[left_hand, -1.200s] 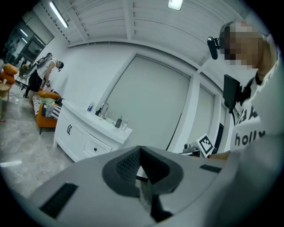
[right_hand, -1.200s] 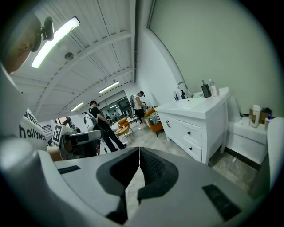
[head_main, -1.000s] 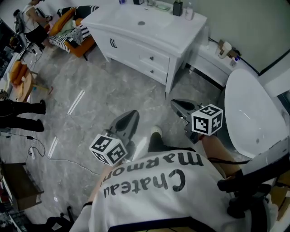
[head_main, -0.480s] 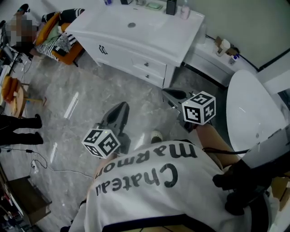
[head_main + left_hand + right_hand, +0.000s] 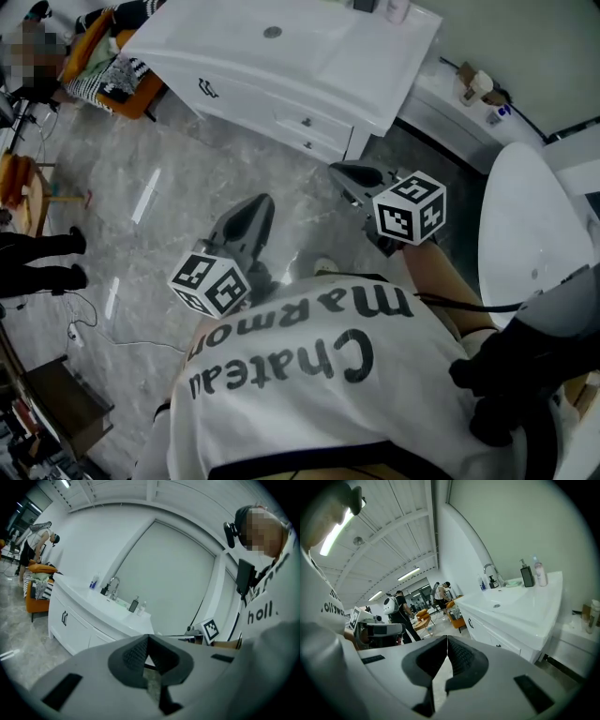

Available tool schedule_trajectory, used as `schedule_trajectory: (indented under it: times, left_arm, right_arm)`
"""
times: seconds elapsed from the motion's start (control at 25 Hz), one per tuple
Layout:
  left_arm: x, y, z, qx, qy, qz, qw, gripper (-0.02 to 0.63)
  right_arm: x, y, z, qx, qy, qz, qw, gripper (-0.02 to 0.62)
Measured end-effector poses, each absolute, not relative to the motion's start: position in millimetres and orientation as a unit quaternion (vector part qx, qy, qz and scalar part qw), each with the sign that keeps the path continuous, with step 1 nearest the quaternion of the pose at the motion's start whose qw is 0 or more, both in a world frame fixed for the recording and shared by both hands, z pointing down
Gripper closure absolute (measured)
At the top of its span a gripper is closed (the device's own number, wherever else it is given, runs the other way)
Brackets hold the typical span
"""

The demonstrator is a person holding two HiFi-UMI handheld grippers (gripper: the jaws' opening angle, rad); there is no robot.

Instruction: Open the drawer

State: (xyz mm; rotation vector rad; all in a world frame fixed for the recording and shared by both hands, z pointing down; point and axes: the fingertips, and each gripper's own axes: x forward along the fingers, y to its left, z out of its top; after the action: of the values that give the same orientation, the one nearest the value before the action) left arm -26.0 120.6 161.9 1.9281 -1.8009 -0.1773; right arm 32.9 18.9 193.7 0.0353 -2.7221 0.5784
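In front of the cabinet, the left tongs and right tongs are hovering clenched and empty; its drawers are sitting closed.

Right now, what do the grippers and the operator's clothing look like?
Left gripper and right gripper: grey tapering shells, dark ribbed pads, each bearing a white cube with black square markers. White T-shirt, dark lettering; black cable beside the right arm.

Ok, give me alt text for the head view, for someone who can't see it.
The left gripper and right gripper, both shut and empty, point toward a white vanity across a grey floor, short of its closed drawers. A white tub is at the right.
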Motion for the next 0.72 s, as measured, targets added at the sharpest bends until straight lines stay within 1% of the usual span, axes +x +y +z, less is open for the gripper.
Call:
schedule_trajectory:
  times: [0.24,0.44,0.72]
  left_arm:
    - [-52,101,158,0.705,-0.67,-0.079,0.221,0.609]
    - [-69,66,163,0.752,-0.608,-0.089,0.238,0.609]
    - [-110,11,168,0.825,-0.51,-0.013,0.243,0.609]
  right_arm:
    - [6,19,196,0.008,-0.963,0.197,0.182,0.583]
    - [-8,-10,195,0.06,-0.962,0.203,0.17,0.583]
    - [-34,-47,198,0.173,-0.942,0.246,0.149,0.583]
